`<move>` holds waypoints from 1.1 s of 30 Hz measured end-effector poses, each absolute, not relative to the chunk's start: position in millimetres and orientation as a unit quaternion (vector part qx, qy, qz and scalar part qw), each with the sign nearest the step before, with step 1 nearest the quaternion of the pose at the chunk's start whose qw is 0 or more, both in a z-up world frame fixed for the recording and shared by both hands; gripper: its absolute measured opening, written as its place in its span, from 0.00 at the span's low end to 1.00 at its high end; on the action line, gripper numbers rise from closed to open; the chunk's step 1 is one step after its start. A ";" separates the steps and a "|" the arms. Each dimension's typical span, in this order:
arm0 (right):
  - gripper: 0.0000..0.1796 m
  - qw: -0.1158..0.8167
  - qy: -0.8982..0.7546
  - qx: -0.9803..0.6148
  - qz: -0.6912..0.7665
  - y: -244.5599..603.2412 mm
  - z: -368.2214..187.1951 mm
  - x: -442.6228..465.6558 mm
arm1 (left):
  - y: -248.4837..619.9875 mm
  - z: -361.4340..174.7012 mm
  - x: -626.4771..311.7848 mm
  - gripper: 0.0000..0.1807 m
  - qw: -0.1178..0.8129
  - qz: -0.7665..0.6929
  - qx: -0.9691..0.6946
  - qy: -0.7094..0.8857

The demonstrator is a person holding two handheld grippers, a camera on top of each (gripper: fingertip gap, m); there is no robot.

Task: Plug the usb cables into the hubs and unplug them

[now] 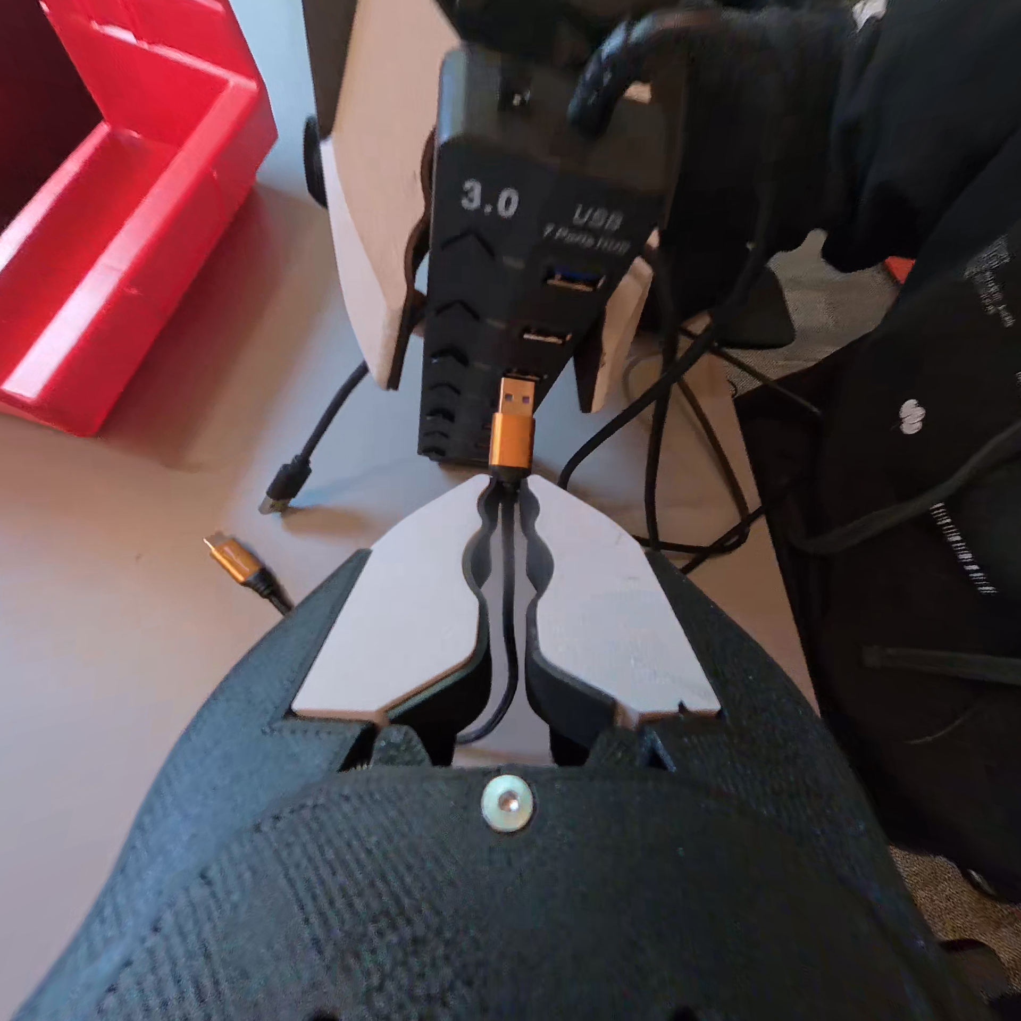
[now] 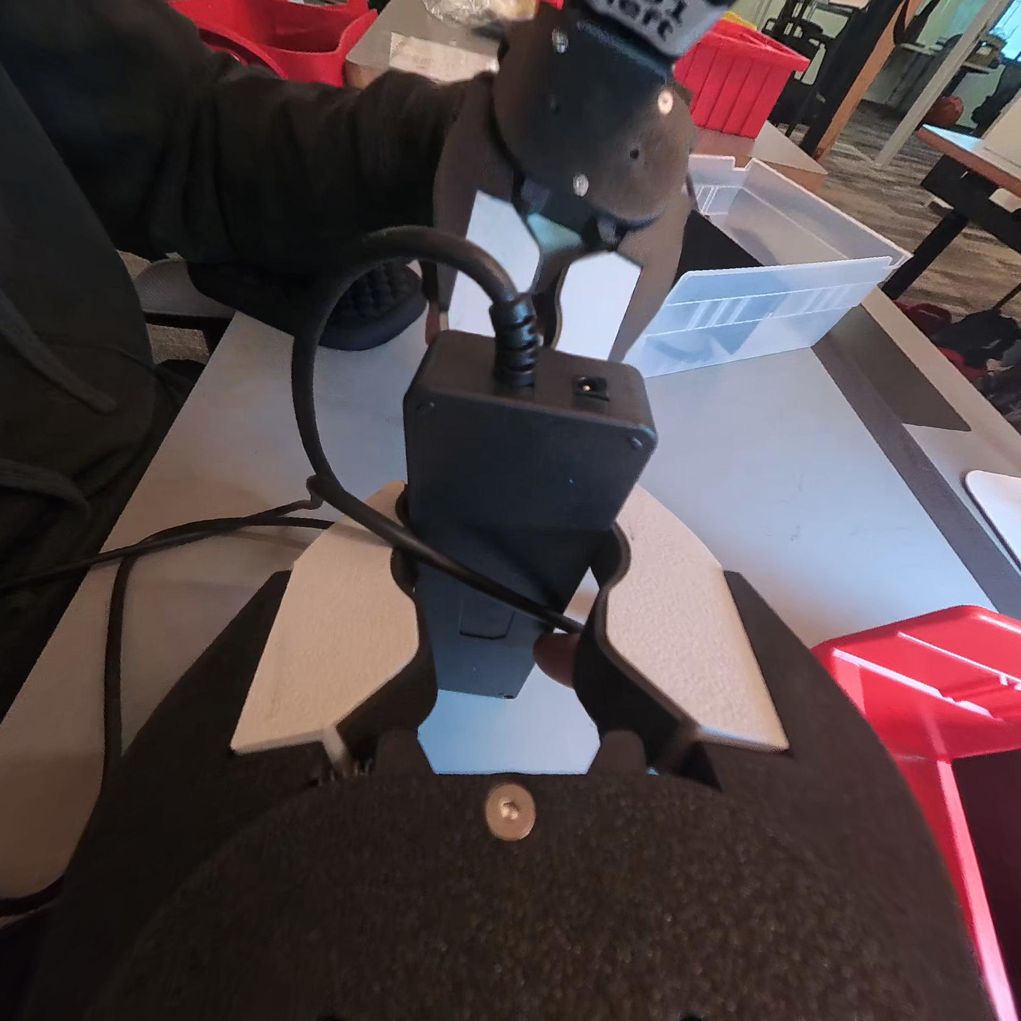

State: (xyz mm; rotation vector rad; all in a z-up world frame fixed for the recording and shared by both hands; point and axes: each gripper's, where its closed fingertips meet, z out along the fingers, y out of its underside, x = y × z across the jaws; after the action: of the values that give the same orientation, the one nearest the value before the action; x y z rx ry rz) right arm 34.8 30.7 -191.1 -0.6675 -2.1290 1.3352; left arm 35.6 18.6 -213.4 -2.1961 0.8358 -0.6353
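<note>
My left gripper is shut on a thin black cable with an orange USB plug that sticks out past its tips. The plug's metal end sits right at a port in the row on the black USB hub. My right gripper is shut on that hub and holds it tilted above the table, seen from its back. The right gripper also shows behind the hub in the left wrist view. The left gripper shows beyond the hub in the right wrist view. The hub's thick black cord loops left.
A red bin stands at the left; it also shows in the right wrist view. A second orange plug and a black plug lie on the grey table. A clear plastic tray sits farther off. A person's dark sleeve is left. The tips of both grippers are at nearly the same place.
</note>
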 end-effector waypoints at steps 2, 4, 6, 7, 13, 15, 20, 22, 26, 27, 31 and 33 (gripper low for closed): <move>0.35 0.269 -0.792 -0.247 0.489 30.1 -192.3 34.8 | 19.8 -224.0 37.9 0.03 0.334 -0.252 -0.850 0.320; 0.35 0.272 -0.793 -0.249 0.485 30.9 -192.9 35.1 | 20.8 -230.1 37.6 0.03 0.328 -0.261 -0.851 0.317; 0.35 0.273 -0.794 -0.251 0.482 32.2 -193.1 35.7 | 21.6 -236.8 34.2 0.04 0.323 -0.255 -0.854 0.319; 0.35 0.273 -0.794 -0.252 0.481 32.8 -193.3 35.9 | 21.2 -239.5 33.7 0.06 0.320 -0.257 -0.854 0.319; 0.35 0.266 -0.793 -0.268 0.479 38.5 -194.8 35.6 | 18.6 -265.8 30.5 0.16 0.288 -0.221 -0.869 0.337; 0.35 0.263 -0.794 -0.275 0.475 41.7 -195.6 36.2 | 17.1 -278.2 30.9 0.18 0.271 -0.205 -0.875 0.346; 0.35 0.257 -0.802 -0.284 0.459 46.2 -197.2 40.3 | 17.4 -298.2 33.6 0.17 0.254 -0.174 -0.881 0.360; 0.35 0.256 -0.804 -0.290 0.452 49.5 -197.9 41.7 | 19.8 -302.1 33.7 0.17 0.258 -0.159 -0.880 0.365; 0.35 0.252 -0.810 -0.299 0.436 54.2 -199.8 44.8 | 21.8 -303.5 35.3 0.15 0.263 -0.141 -0.877 0.377; 0.35 0.250 -0.813 -0.300 0.432 55.2 -200.3 45.9 | 22.2 -303.6 35.9 0.15 0.264 -0.137 -0.876 0.380; 0.35 0.253 -0.820 -0.300 0.416 60.1 -201.5 48.8 | 23.3 -304.0 38.9 0.14 0.268 -0.130 -0.874 0.385; 0.34 0.265 -0.816 -0.294 0.421 61.3 -200.0 46.5 | 22.5 -304.1 42.1 0.05 0.268 -0.133 -0.870 0.392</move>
State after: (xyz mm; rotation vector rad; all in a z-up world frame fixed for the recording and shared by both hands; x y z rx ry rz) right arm 46.5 61.3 -200.0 -0.7951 -2.2036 1.1384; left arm 42.1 22.5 -304.1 -2.3480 1.0563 -0.3586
